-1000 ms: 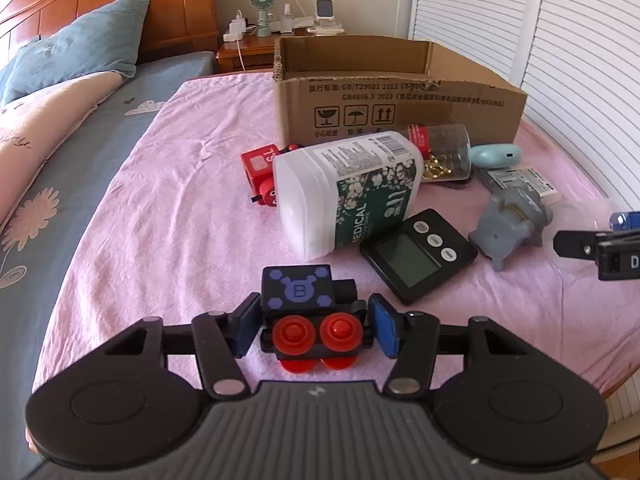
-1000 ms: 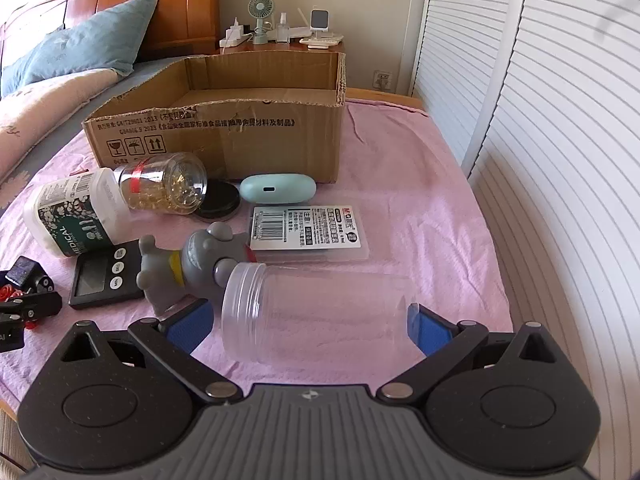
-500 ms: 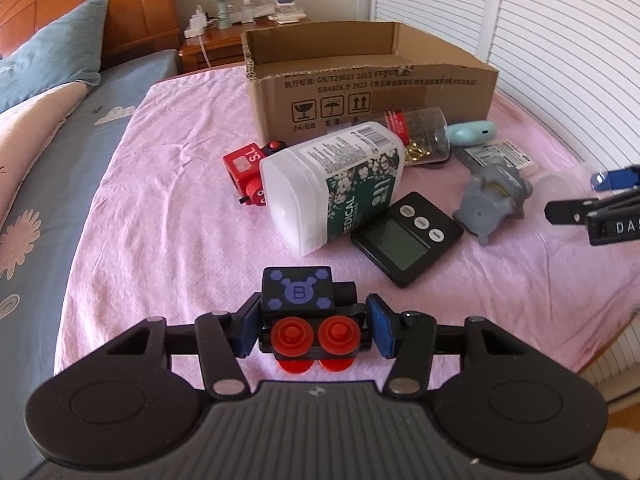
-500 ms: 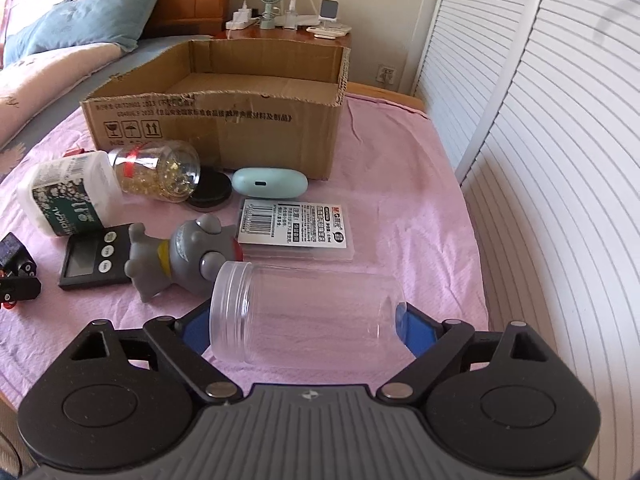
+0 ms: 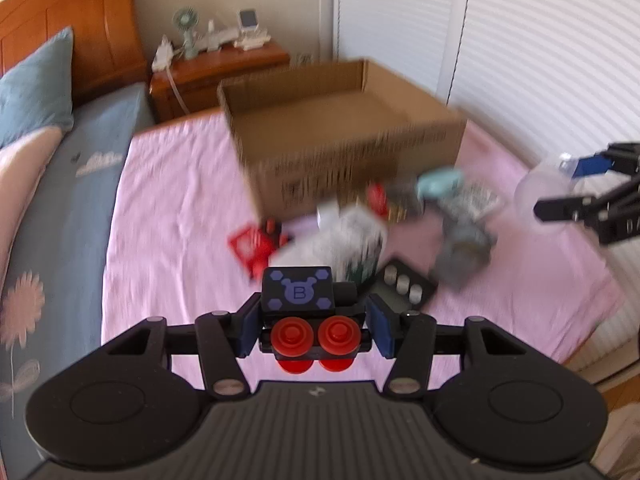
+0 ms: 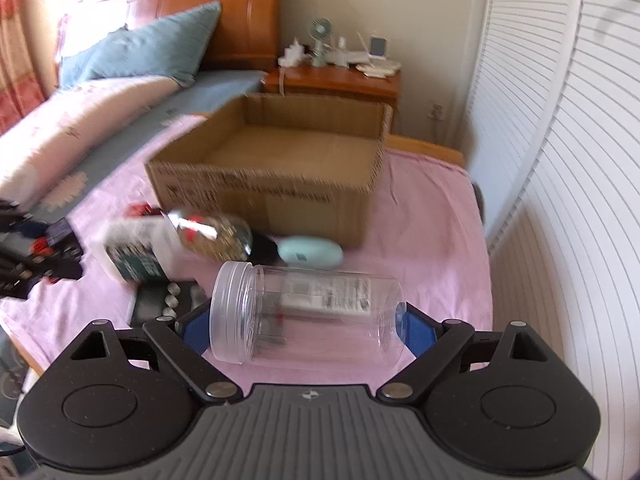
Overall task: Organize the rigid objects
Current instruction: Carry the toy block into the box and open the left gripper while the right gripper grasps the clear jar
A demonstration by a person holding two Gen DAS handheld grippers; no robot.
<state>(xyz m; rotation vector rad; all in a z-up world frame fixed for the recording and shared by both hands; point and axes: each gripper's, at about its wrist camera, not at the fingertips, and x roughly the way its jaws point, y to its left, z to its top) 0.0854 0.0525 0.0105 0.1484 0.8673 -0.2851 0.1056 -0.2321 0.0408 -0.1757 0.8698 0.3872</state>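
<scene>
My left gripper is shut on a black toy block with a blue "B" face and red studs, held above the pink blanket. My right gripper is shut on a clear plastic jar lying sideways between its blue pads, also lifted off the bed. An open, empty cardboard box stands further back in both views. In the left wrist view the right gripper with the jar shows at the far right.
On the blanket before the box lie a white medical bottle, a jar of gold pieces, a mint case, a black timer, a grey toy and a red block. Louvred doors stand at the right.
Both grippers have risen with their loads, so the box's inside shows now. The right gripper's jaws closed onto the jar. The views are blurred by motion.
</scene>
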